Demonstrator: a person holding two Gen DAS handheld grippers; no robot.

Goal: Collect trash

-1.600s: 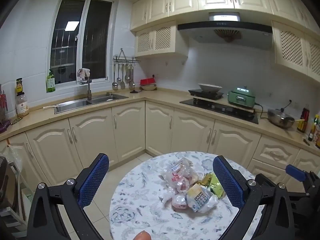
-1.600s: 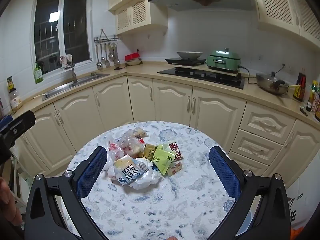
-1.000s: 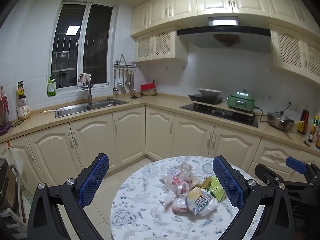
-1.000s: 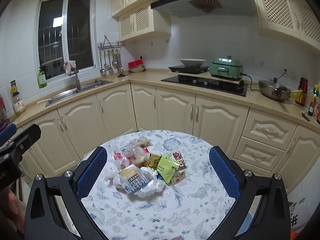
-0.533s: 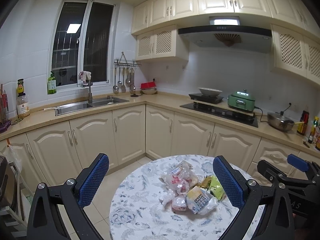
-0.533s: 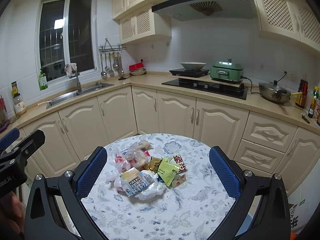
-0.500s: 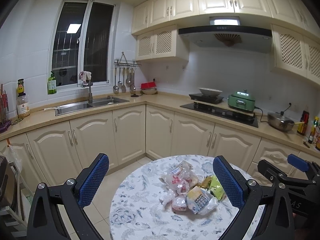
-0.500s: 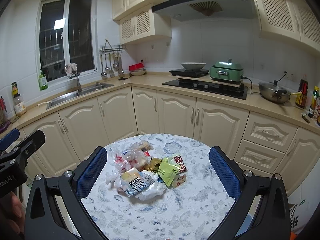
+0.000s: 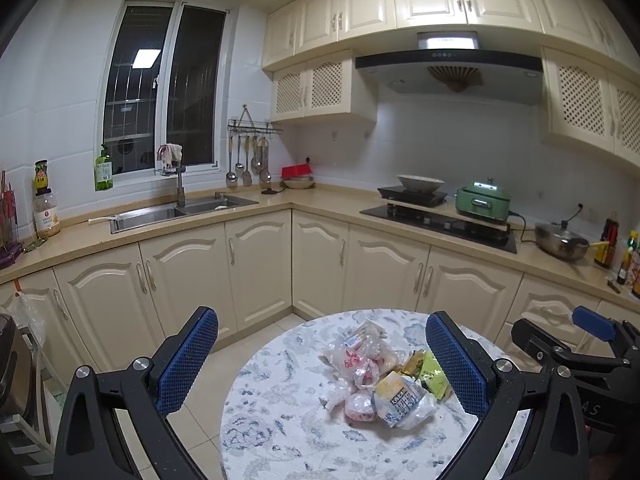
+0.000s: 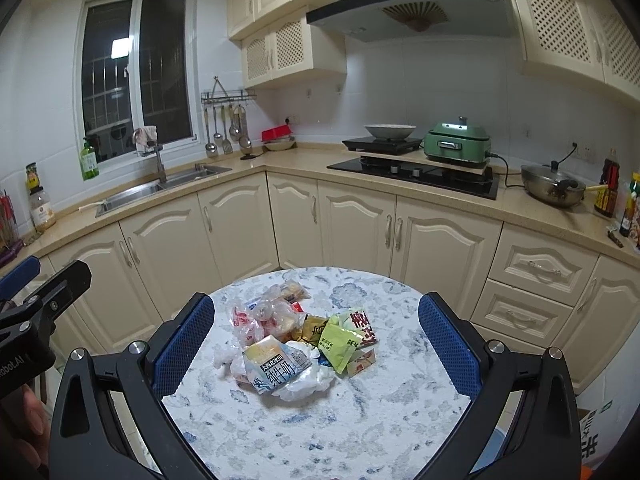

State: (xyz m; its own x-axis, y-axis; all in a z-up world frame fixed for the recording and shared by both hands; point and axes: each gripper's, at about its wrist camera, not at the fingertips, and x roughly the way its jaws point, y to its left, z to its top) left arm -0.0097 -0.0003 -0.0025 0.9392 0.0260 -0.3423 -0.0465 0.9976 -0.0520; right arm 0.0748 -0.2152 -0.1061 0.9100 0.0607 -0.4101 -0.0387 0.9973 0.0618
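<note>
A pile of trash [image 10: 296,344] lies in the middle of a round table [image 10: 360,432] with a blue floral cloth: clear plastic bags, a milk carton [image 10: 276,366], a green packet [image 10: 340,340] and other wrappers. The pile also shows in the left wrist view [image 9: 384,376]. My left gripper [image 9: 320,356] is open and empty, held above the table's left side. My right gripper [image 10: 316,340] is open and empty, held above the table with the pile between its blue pads.
An L-shaped counter with cream cabinets [image 10: 248,224] runs behind the table, with a sink [image 9: 180,210], a hob [image 10: 412,172], a green cooker [image 10: 456,142] and a pan [image 10: 552,188]. Tiled floor [image 9: 248,344] lies left of the table.
Both grippers have pulled back and risen a little, so the table and pile look smaller and lower in view. Both stay open and the trash has not moved.
</note>
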